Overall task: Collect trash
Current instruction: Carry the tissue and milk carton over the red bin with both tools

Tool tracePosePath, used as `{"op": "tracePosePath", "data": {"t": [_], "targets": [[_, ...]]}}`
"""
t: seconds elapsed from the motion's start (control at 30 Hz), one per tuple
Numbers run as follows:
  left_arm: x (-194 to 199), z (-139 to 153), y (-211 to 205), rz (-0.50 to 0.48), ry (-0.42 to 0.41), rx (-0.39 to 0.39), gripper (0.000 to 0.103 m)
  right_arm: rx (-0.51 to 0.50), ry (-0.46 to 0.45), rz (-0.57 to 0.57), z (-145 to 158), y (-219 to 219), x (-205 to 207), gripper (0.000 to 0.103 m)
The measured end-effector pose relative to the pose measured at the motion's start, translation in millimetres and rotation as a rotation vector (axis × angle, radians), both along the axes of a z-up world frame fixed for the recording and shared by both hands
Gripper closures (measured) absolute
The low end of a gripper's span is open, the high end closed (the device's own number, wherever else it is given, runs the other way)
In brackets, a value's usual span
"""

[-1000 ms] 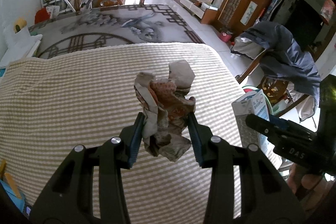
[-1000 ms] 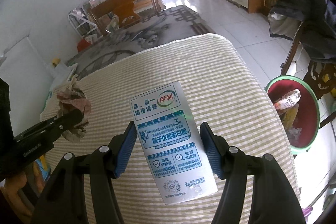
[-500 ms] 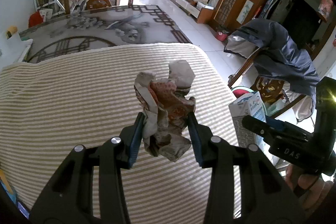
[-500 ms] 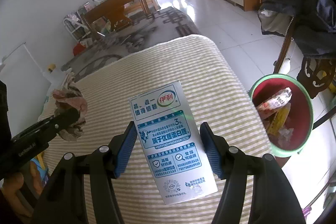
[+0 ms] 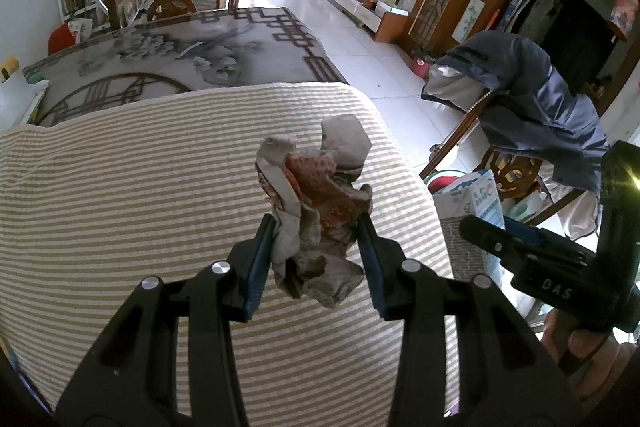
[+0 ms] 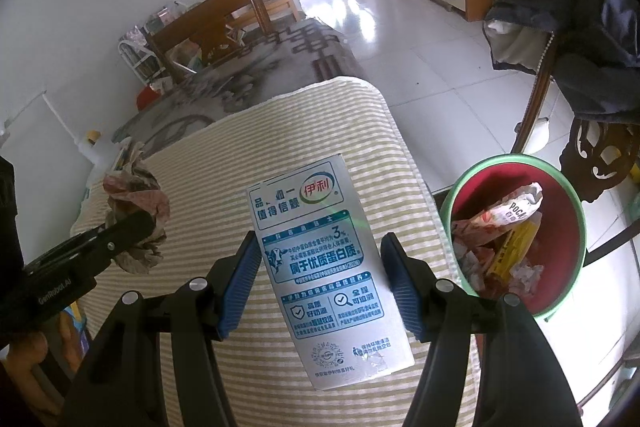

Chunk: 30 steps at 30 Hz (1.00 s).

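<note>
1. Left wrist view. The left gripper [image 5: 316,251] sits at lower centre of the frame, its fingers [image 5: 256,267] clamped on a crumpled paper wad [image 5: 316,215] held above the striped surface [image 5: 140,187]. The wad is loose and irregular, and much of it bulges out above and below the pads, so by the look of it a jolt could let a flap tear free or the whole wad slip out and fall back onto the cloth.

2. Left wrist view, right edge. The right gripper [image 5: 486,231] appears beyond the edge of the surface with its carton. The two tools are near each other, so a crossing path toward one bin risks a collision.

3. Right wrist view. The right gripper [image 6: 318,267] occupies lower centre, fingers [image 6: 236,287] closed against the two sides of a milk carton [image 6: 320,267], which is tilted and held over the surface's right edge. The smooth, possibly hollow walls may buckle or slide under the pads.

4. Right wrist view, right of frame. The waste bin [image 6: 560,183], green-rimmed and already holding wrappers, stands on the floor just beside the surface. A release made too early would probably drop the carton on the surface edge or the rim, from which it could bounce to the floor.
</note>
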<state>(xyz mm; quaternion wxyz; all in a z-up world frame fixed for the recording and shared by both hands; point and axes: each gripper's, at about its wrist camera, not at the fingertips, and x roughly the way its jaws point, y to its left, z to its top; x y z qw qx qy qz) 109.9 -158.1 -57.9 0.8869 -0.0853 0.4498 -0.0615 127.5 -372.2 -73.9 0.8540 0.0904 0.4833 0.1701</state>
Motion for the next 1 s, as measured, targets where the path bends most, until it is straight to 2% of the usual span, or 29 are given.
{"op": "tracePosePath", "data": {"t": [1.0], "targets": [[41,2,-117,-0.163,0.015,0.020,0.064,0.031,0.017,-0.162,-5,-118,16,0.043]]}}
